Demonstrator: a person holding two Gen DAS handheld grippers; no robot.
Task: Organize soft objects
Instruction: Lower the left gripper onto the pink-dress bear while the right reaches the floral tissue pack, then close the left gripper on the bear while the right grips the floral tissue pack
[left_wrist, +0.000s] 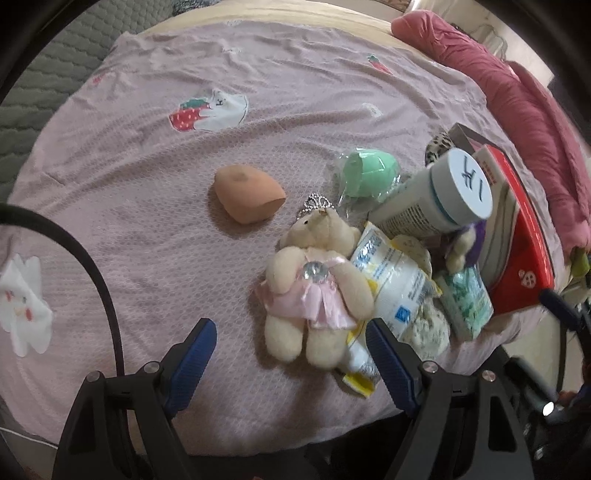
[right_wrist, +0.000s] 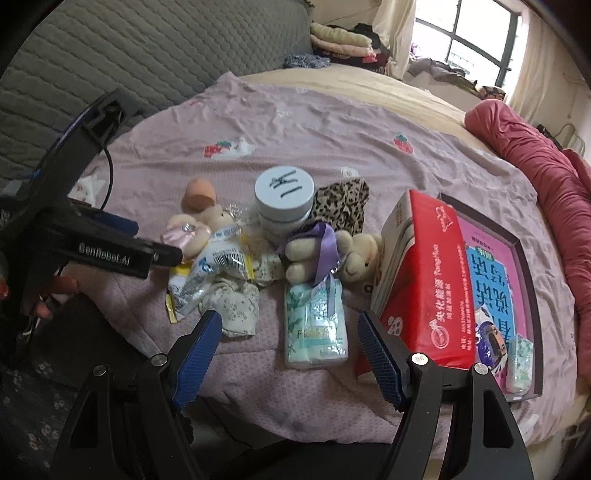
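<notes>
Item: soft goods heaped near the bed's (left_wrist: 110, 155) near edge, unsorted. Left gripper (left_wrist: 291, 354) jaws apart, empty, beside the pink-dressed bear (left_wrist: 314, 291); right gripper (right_wrist: 290, 350) jaws apart, empty, flanking the tissue pack (right_wrist: 316, 325). Judged step: approach; next, lower squarely and close gently on each soft item.

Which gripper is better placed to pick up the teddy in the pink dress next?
Left. The left gripper is open with the pink-dress teddy just ahead of its fingers, while the right gripper is open over the tissue pack.
</notes>
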